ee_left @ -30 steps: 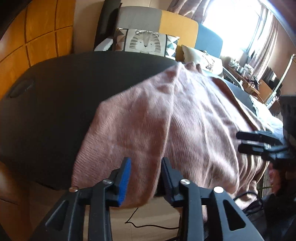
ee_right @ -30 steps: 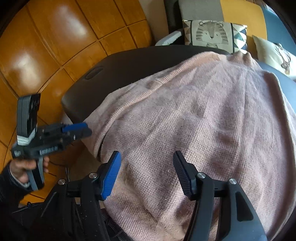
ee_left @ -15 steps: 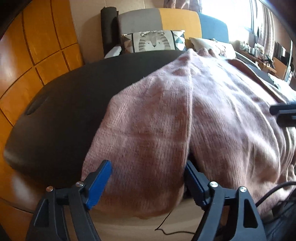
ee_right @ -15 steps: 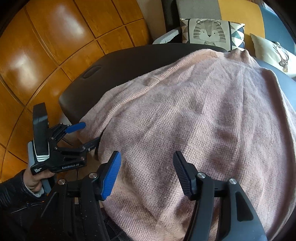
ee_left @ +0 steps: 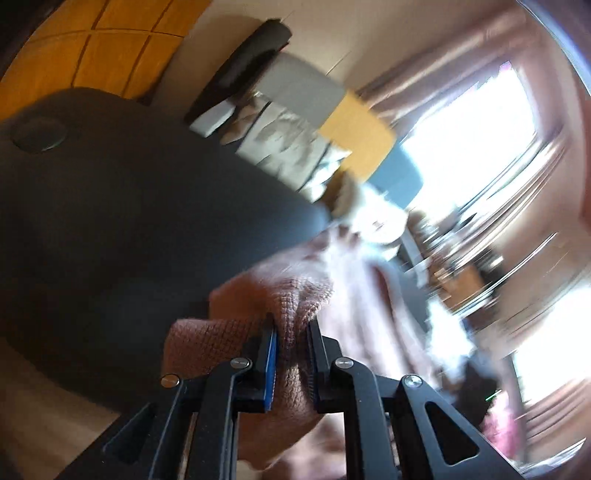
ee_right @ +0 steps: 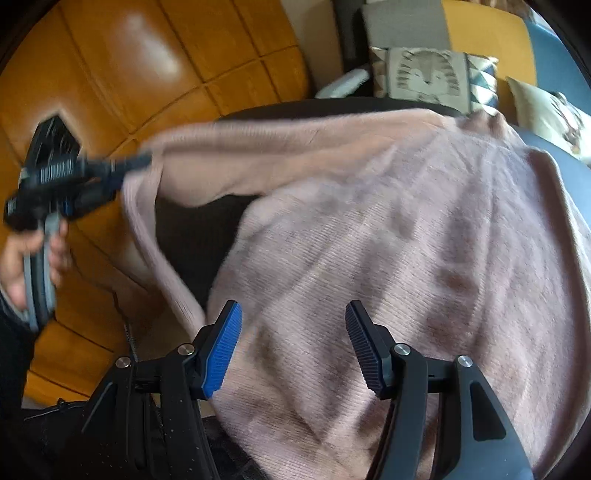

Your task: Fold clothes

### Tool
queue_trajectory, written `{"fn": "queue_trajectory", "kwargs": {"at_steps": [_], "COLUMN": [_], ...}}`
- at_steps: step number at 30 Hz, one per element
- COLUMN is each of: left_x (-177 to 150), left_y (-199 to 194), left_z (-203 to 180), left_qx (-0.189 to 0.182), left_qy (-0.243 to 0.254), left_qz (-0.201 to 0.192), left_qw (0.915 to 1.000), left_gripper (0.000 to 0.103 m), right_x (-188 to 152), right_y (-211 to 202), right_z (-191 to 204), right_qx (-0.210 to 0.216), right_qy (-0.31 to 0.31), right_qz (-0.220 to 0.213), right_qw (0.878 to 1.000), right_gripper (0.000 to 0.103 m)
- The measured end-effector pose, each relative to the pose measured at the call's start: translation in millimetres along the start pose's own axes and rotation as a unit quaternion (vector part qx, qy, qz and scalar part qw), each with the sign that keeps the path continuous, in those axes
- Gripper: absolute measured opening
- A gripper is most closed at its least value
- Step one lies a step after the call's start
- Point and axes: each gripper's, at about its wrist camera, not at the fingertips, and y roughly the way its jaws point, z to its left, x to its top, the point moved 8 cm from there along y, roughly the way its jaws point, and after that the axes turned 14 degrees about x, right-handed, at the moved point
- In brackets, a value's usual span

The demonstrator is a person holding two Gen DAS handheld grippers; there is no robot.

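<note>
Pink sweater (ee_right: 406, 240) spread over a dark tabletop (ee_left: 129, 221), its body lying flat beneath the right claw (ee_right: 293, 347). One sleeve is lifted off the tabletop and stretched toward the left, its end pinched in the left claw (ee_left: 291, 354), whose jaws are closing on the knit fabric between the pads. A hand (ee_right: 22, 266) grips that claw's handle. Right claw jaws stand apart above the sweater, gripping nothing. A cushion (ee_right: 432, 79) and sofa (ee_right: 487, 29) lie behind; wooden floor (ee_right: 129, 74) to the left.
</note>
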Motion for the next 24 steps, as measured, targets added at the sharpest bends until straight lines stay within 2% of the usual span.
{"fn": "queue_trajectory", "kwargs": {"at_steps": [6, 13, 17, 18, 19, 20, 22, 24], "left_x": [27.9, 21.4, 15.8, 14.5, 13.1, 12.1, 10.0, 5.6], "left_y": [-12.6, -5.5, -6.1, -6.1, -6.1, -4.8, -0.8, 5.4], "left_z": [-44.7, -85.6, -89.1, -89.5, -89.9, -87.9, -82.0, -73.5], "left_qx": [-0.053, -0.067, -0.07, -0.071, -0.072, -0.068, -0.057, -0.039], "left_qy": [0.0, 0.016, 0.005, 0.001, -0.003, -0.007, -0.018, -0.026], "left_qz": [0.001, 0.015, 0.021, 0.022, 0.023, 0.024, 0.028, 0.038], "left_qw": [0.9986, 0.9975, 0.9973, 0.9972, 0.9971, 0.9973, 0.9978, 0.9982], "left_gripper": [0.013, 0.013, 0.013, 0.013, 0.013, 0.013, 0.014, 0.02], "right_x": [8.4, 29.4, 34.5, 32.5, 28.7, 25.9, 21.4, 25.6], "right_y": [5.0, 17.0, 39.4, 45.2, 47.4, 45.9, 40.2, 13.5], "right_z": [24.5, 43.6, 49.2, 51.0, 50.9, 47.6, 41.1, 31.0], "right_qx": [0.049, 0.075, 0.132, 0.146, 0.145, 0.128, 0.095, 0.066], "right_qy": [-0.037, -0.083, -0.064, -0.058, -0.057, -0.059, -0.065, -0.073], "right_qz": [0.004, -0.004, 0.019, 0.029, 0.036, 0.038, 0.038, 0.015], "right_qw": [0.998, 0.994, 0.989, 0.987, 0.987, 0.989, 0.993, 0.995], "right_gripper": [0.062, 0.064, 0.064, 0.06, 0.026, 0.006, 0.006, 0.006]}}
